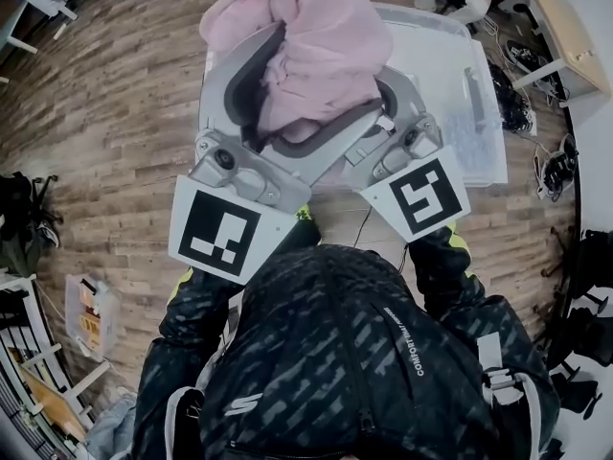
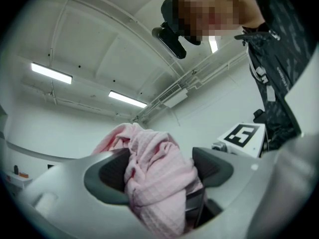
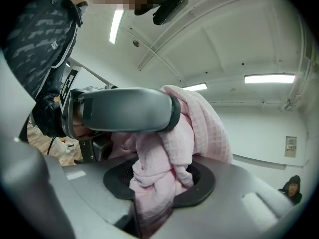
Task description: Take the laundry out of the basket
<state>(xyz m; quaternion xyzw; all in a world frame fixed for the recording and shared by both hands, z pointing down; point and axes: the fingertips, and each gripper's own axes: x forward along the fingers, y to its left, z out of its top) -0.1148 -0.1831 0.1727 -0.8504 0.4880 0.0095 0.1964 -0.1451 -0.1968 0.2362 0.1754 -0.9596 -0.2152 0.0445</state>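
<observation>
Above the basket [image 1: 471, 113], on the side nearest the person, a bunched pink cloth [image 1: 306, 46] hangs in the air between two grippers, clear of the basket's rim. The left gripper [image 2: 159, 173] has its jaws spread wide around a thick wad of the cloth, which fills the gap and presses on both pads. The right gripper [image 3: 154, 148] has its jaws much closer together and pinches a thinner fold, with the rest draped over its upper jaw. Both grippers reach out from the person's chest toward the basket and angle inward, so their jaws meet at the cloth. Their marker cubes [image 1: 228, 233] face up at the head camera. The dark sleeves [image 1: 192, 324] are bent and held close to the body. The basket stands on a wooden floor [image 1: 115, 113].
</observation>
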